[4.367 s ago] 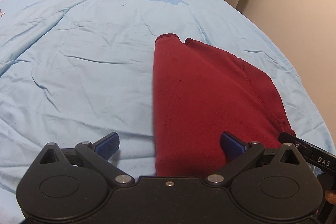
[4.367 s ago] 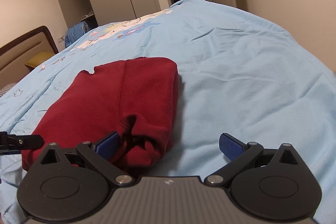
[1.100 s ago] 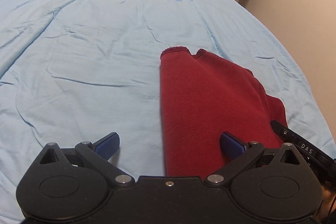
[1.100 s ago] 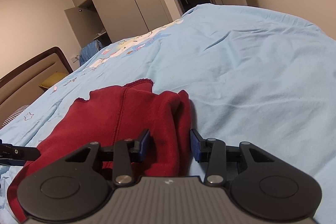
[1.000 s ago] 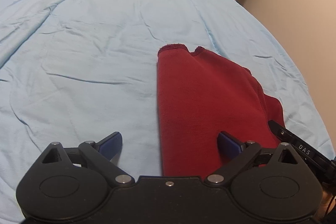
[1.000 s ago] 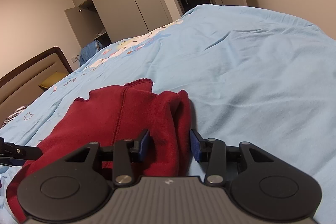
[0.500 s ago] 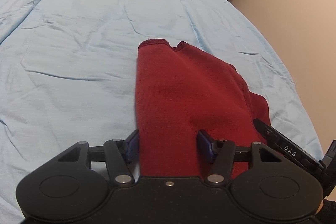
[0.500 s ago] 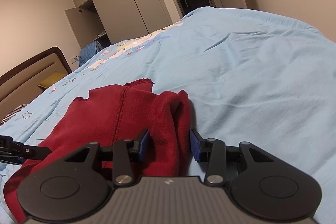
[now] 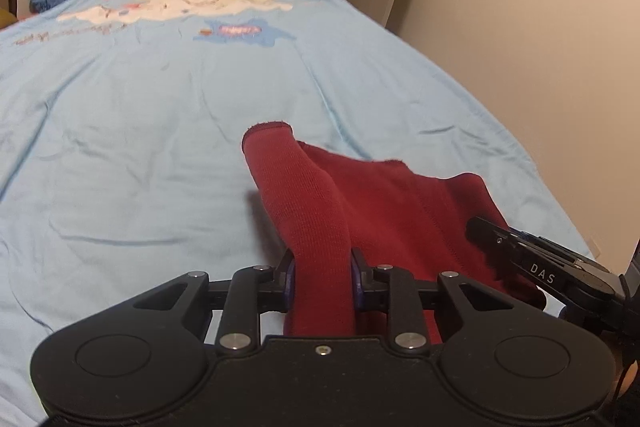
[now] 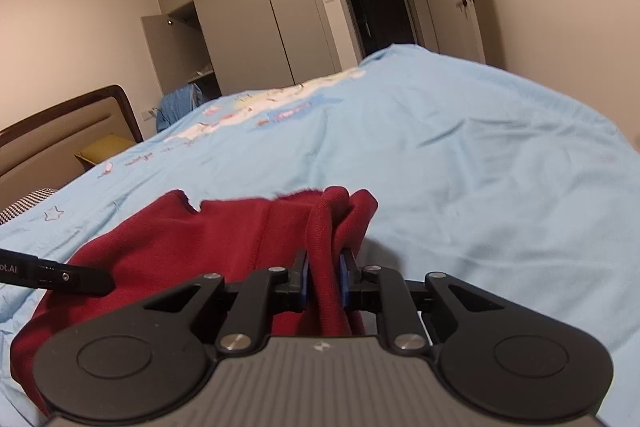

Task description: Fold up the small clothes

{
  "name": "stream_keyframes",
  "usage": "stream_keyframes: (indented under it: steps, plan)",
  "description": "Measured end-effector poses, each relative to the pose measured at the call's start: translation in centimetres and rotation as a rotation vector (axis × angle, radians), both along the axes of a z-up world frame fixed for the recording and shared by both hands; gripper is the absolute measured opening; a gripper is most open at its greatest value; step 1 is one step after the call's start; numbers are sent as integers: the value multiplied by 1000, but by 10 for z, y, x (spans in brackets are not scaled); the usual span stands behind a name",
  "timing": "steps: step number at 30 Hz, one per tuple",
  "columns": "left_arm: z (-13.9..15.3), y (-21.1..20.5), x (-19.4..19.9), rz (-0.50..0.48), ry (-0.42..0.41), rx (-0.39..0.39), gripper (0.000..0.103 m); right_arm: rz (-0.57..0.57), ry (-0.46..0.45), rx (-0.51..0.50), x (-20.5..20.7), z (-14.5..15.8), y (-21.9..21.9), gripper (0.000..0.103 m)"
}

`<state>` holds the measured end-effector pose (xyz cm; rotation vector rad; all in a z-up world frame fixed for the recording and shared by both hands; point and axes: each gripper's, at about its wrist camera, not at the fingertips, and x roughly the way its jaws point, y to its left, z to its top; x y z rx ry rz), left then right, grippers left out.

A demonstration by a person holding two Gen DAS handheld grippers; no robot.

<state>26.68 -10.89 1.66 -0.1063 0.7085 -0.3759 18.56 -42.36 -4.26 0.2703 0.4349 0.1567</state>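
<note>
A dark red knit garment (image 9: 380,195) lies partly folded on a light blue bedsheet (image 9: 140,147). My left gripper (image 9: 322,281) is shut on the garment's near left edge, and the cloth rises in a ridge from its jaws. My right gripper (image 10: 324,281) is shut on the near right edge of the same garment (image 10: 200,239), bunched between the blue pads. The right gripper's finger shows at the right of the left wrist view (image 9: 532,263). The left gripper's finger shows at the left of the right wrist view (image 10: 56,275).
The bedsheet (image 10: 480,167) has a cartoon print (image 9: 172,7) at its far end. A headboard (image 10: 60,131) stands at the left. Grey wardrobes (image 10: 248,19), a dark doorway (image 10: 376,3) and a door stand beyond. A wall (image 9: 540,27) runs close along the right.
Both grippers have closed tighter on the garment's near edge and lifted it, so the cloth now rises from the sheet. A second ago the left gripper was open.
</note>
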Motion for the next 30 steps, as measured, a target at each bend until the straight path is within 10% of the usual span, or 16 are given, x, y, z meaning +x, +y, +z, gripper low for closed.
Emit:
stream_keyframes:
  steps: [14, 30]
  plan:
    - [50, 74, 30, 151, -107, 123, 28, 151, -88, 36, 73, 47, 79, 16]
    - [-16, 122, 48, 264, 75, 49, 33, 180, 103, -20, 119, 10, 126, 21]
